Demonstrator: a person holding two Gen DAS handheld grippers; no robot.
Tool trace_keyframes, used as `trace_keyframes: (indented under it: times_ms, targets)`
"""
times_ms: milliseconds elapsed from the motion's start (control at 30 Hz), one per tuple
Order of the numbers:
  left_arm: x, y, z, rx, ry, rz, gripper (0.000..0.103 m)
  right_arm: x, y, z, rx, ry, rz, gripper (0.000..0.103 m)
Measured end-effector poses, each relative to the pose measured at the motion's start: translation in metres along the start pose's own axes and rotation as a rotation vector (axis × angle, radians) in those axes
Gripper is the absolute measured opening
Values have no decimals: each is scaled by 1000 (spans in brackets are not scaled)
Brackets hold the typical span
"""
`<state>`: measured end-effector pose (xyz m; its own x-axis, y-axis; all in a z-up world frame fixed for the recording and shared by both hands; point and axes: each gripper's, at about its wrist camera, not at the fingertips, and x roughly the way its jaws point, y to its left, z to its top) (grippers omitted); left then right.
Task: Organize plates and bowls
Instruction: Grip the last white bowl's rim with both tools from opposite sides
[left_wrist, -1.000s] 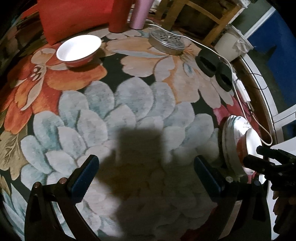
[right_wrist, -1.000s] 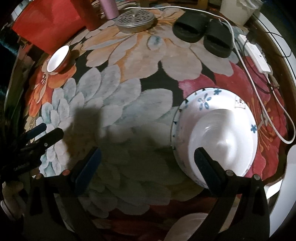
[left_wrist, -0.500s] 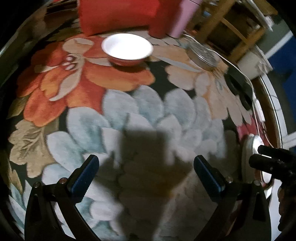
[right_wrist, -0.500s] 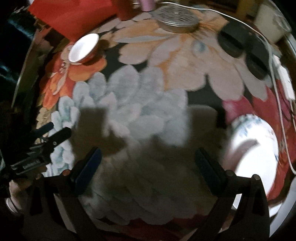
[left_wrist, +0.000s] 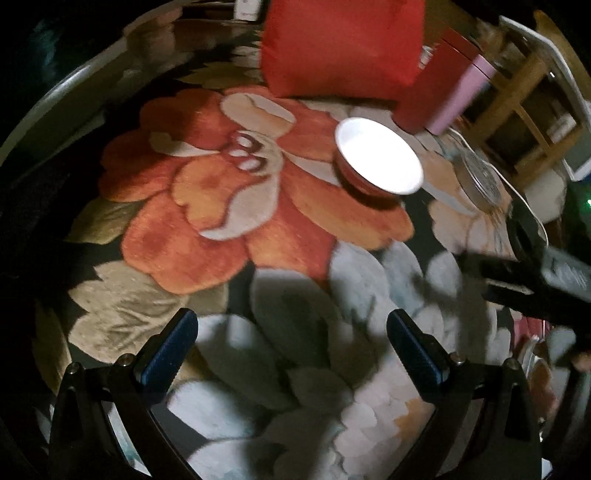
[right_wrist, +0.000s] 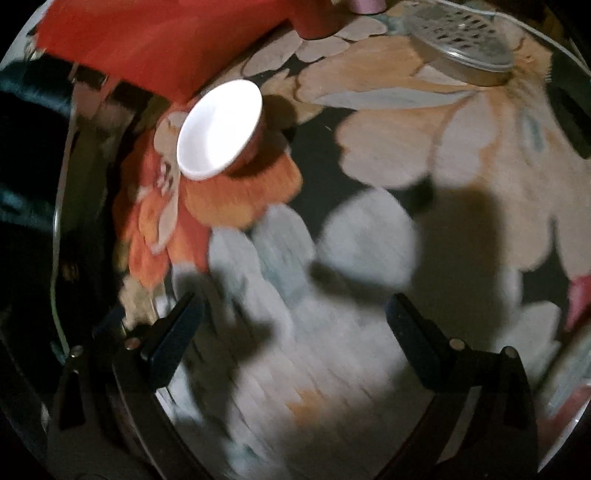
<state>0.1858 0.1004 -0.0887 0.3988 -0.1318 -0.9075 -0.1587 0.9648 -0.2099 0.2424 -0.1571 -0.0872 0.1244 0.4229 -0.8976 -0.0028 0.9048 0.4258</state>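
While both tools hung over the flowered rug (left_wrist: 229, 221), we held our left gripper (left_wrist: 291, 343) with its blue-padded fingers (left_wrist: 170, 347) spread wide and nothing between them. Our right gripper (right_wrist: 295, 332) was spread just as wide and just as empty; its fingers (right_wrist: 413, 332) framed only pale grey petals and hard shadows.

In the left wrist view, our right gripper (left_wrist: 532, 284) reached in dark and blurred from three o'clock, well apart from the left one. Low at four o'clock a pale rim showed, too blurred for us to name.

Farther out, the bowl (left_wrist: 378, 160), white inside and red outside, stood upright on an orange bloom of the rug at one o'clock. In the right wrist view the same bowl (right_wrist: 219, 129) sat at eleven o'clock, well apart from both pairs of fingers.

Beyond it, a red cushion (left_wrist: 341, 48) lay at twelve o'clock, with a red container (left_wrist: 432, 88) and a pink container (left_wrist: 461, 96) just beside it at one o'clock. A round perforated metal lid (right_wrist: 461, 40) rested on a peach flower at one o'clock in the right view, and a white cable (left_wrist: 517, 192) ran past it. A wooden chair frame (left_wrist: 524, 99) stood at two o'clock, at the far edge.
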Motion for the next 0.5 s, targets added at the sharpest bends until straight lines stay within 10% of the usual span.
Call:
trace_keyframes:
  times_ms: [300, 500]
  targets:
    - [4, 20, 8, -40, -1, 8, 102, 52, 31, 79, 104, -79, -18, 75]
    - [1, 29, 9, -53, -5, 8, 102, 83, 37, 98, 181, -35, -21, 20]
